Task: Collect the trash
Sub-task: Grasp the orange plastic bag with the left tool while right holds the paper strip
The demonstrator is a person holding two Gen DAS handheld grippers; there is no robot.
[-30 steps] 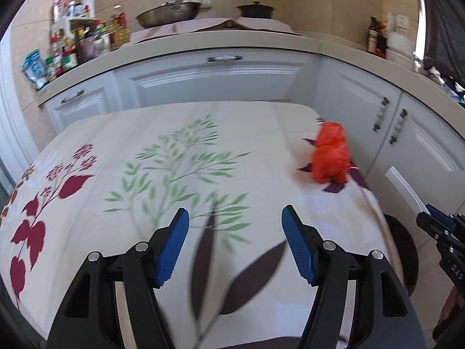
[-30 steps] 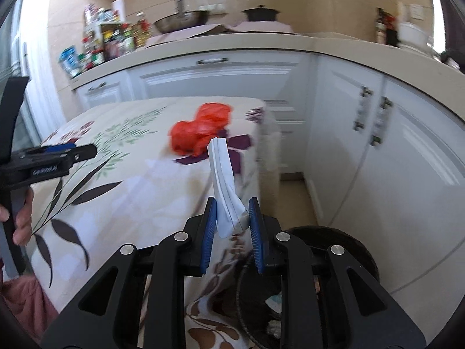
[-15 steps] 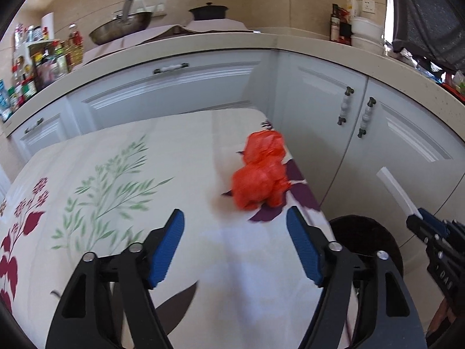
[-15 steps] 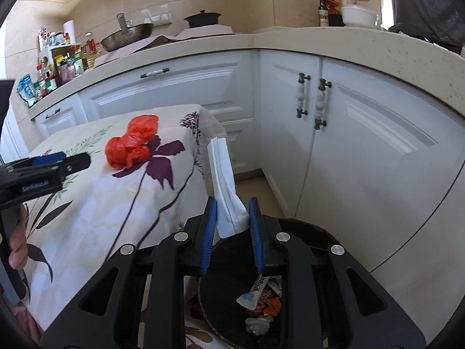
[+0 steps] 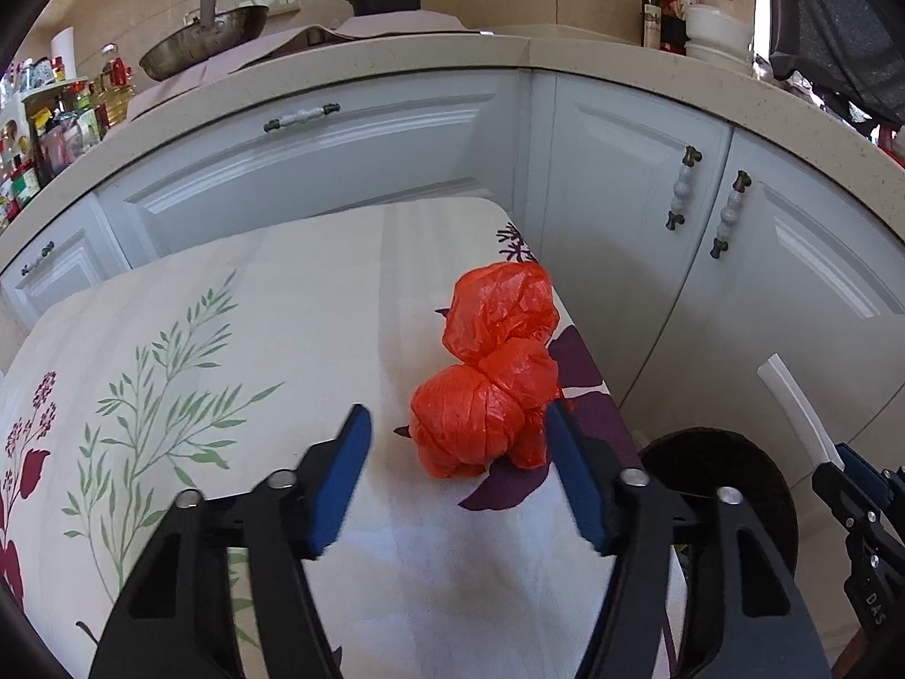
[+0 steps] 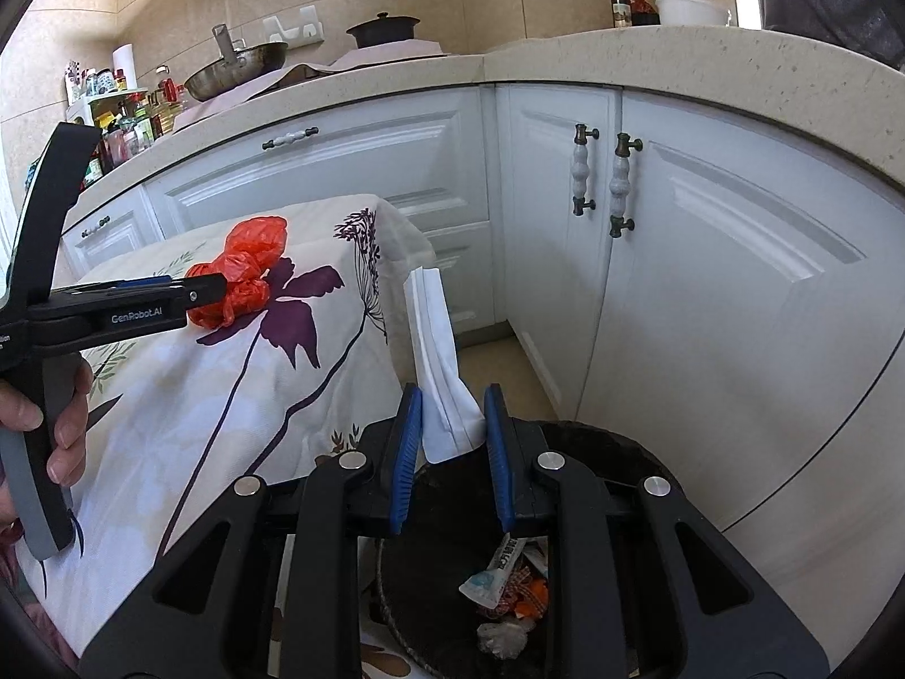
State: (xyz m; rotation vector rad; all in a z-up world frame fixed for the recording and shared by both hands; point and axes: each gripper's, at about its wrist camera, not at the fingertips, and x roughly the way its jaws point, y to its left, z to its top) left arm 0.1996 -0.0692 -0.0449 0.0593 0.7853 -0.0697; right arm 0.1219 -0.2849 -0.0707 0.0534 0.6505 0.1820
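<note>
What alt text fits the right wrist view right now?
Right tongs grip a folded white paper packet above a black trash bin holding wrappers. Leftward, left tongs reach a crumpled orange plastic bag on the floral tablecloth.

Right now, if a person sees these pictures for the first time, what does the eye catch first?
First, the crumpled orange plastic bag near the edge of the floral tablecloth, lying between the open fingers of the left gripper, whose jaws have just been closing. Next, the white folded packet clamped in the right gripper above the black trash bin.
</note>
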